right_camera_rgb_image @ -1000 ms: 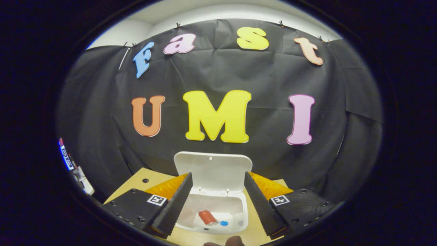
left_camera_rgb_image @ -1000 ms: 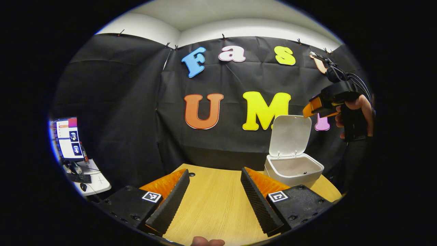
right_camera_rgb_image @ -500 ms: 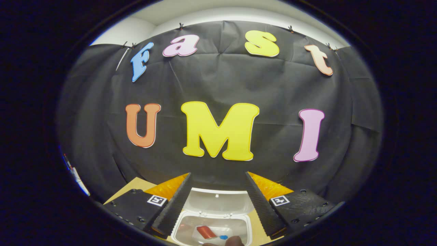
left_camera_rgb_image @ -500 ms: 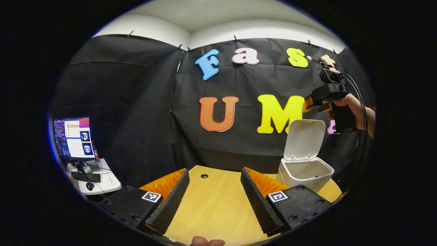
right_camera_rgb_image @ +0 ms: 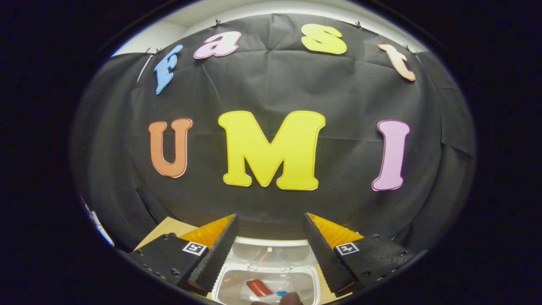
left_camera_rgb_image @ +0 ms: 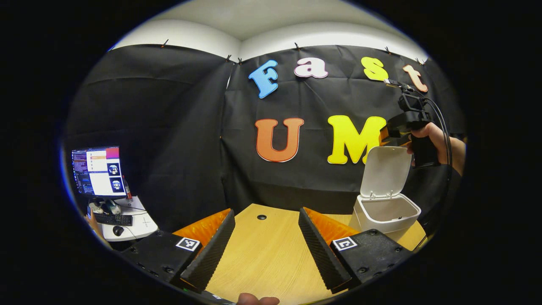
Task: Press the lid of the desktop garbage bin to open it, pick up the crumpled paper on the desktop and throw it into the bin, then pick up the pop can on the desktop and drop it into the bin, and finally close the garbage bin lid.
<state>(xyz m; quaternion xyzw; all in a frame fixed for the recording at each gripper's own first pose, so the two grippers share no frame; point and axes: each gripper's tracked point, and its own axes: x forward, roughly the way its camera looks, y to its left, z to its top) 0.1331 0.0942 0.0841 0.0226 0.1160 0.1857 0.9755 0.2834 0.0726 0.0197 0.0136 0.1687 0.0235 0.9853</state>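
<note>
Lid (left_camera_rgb_image: 384, 169) upright, bin (left_camera_rgb_image: 387, 214) loaded with the can (right_camera_rgb_image: 258, 287).
Right hand-held gripper (right_camera_rgb_image: 269, 250) open above; left hand-held gripper (left_camera_rgb_image: 266, 245) open, idle. A mis-aimed push could shove the bin along the bench (left_camera_rgb_image: 262, 254).

Even, moderately bright overhead light in both views; the pale ceiling (left_camera_rgb_image: 271, 21) at 12 o'clock is the brightest area, while the black cloth wall (left_camera_rgb_image: 169, 127) soaks up light and shows only soft creases. Strong fisheye bending toward the rims, with straight edges bowed at 3 and 9 o'clock. A monitor (left_camera_rgb_image: 98, 170) at 9 o'clock glows slightly blown out; focus is sharp, no motion blur.
</note>
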